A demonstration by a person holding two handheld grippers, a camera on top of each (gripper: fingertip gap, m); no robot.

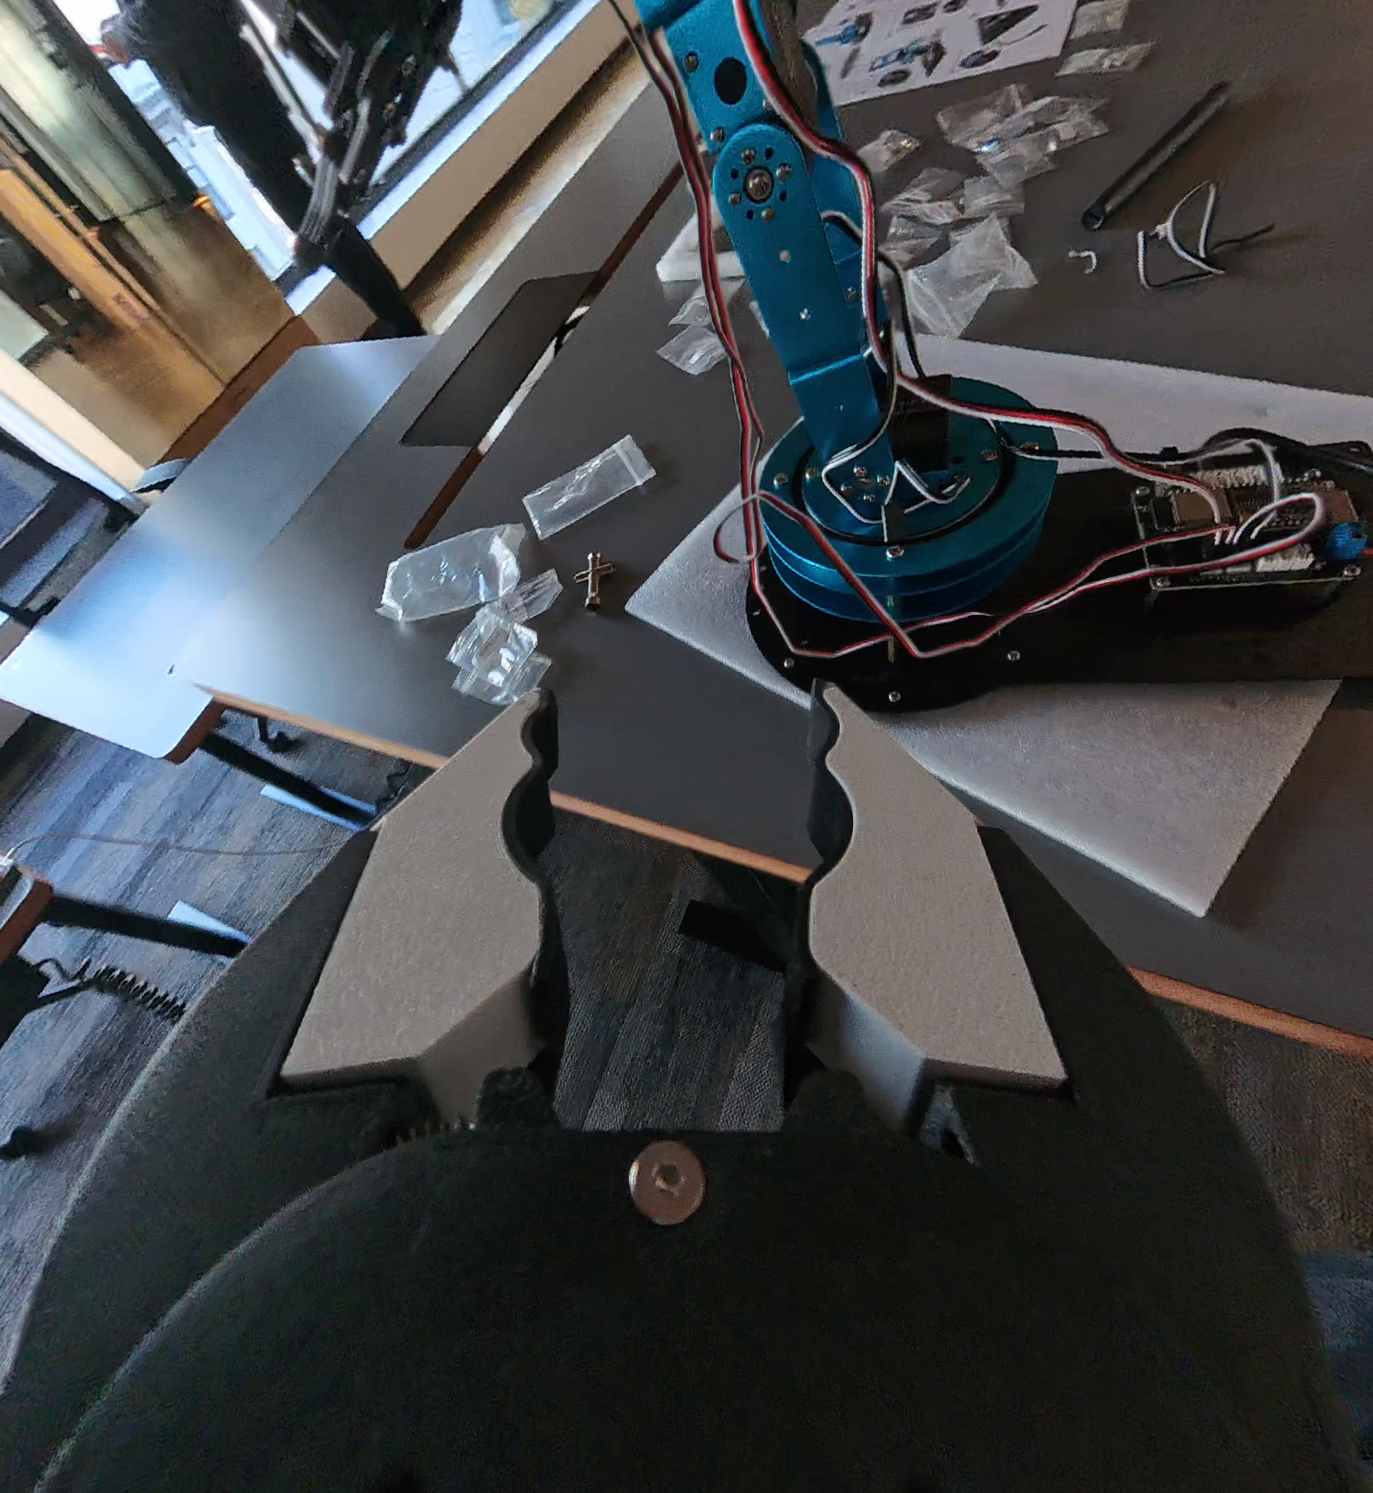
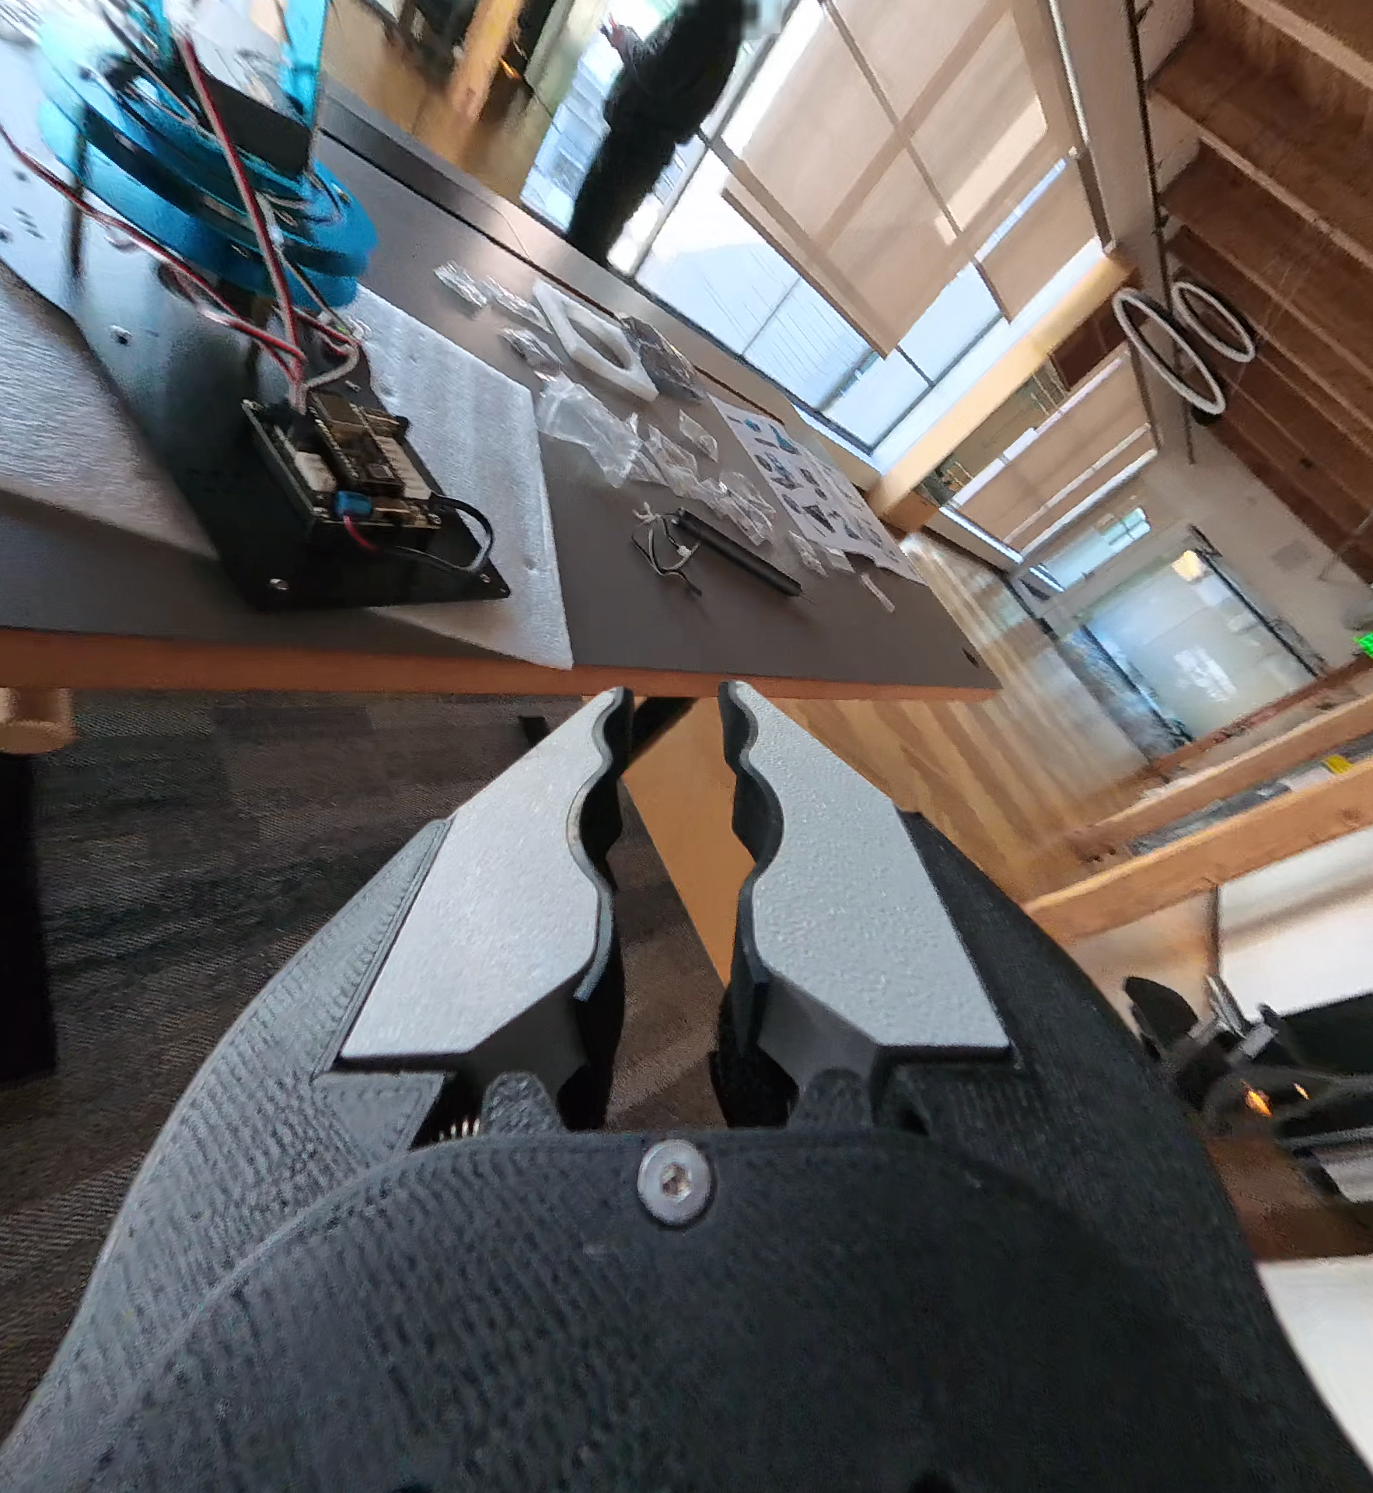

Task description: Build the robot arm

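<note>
The left gripper (image 1: 679, 711) hangs with its jaws wide apart and empty just over the near edge of the dark table (image 1: 667, 646), short of the blue robot arm kit (image 1: 901, 517). Just beyond its fingertips, left of the kit's round base, lie clear plastic bags (image 1: 457, 574) and a small metal cross wrench (image 1: 593, 578). The kit stands on a black base plate (image 1: 1071, 646) over white foam sheet (image 1: 1111, 775), with a circuit board (image 1: 1249, 533) to the right of the base. The right gripper (image 2: 673, 699) sits below the table edge, right of the kit, jaws parted by a narrow gap, holding nothing. Farther right on the table lies a black rod (image 2: 740, 553).
</note>
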